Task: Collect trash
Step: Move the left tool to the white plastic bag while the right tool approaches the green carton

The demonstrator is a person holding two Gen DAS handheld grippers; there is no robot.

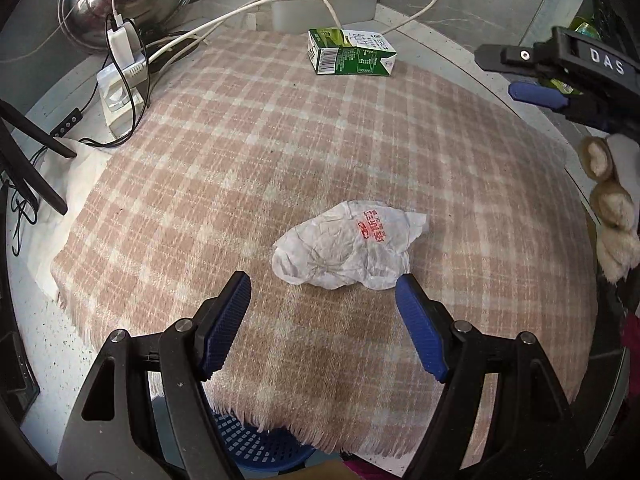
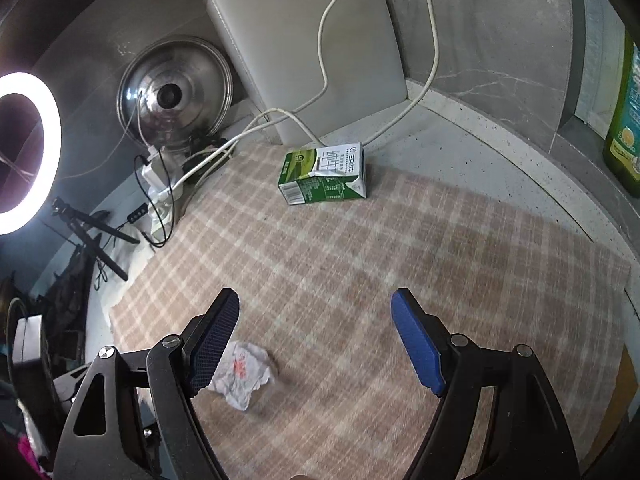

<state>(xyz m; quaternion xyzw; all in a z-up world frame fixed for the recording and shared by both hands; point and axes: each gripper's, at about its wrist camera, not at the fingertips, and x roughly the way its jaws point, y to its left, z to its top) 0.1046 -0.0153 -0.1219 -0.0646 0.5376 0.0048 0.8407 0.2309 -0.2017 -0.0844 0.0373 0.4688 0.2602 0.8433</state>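
A crumpled white paper wrapper with red print lies on the checked cloth. My left gripper hangs open just short of it, nothing between the fingers. A green and white milk carton lies on its side at the cloth's far edge. In the right wrist view the carton is well ahead of my right gripper, which is open and empty. The wrapper sits low, partly behind the left finger. From the left wrist view, the right gripper shows at the upper right.
A power strip with plugs and cables and a steel pot lid sit at the back left. A white cutting board leans on the wall. A ring light stands left. A blue basket is below the cloth's fringe.
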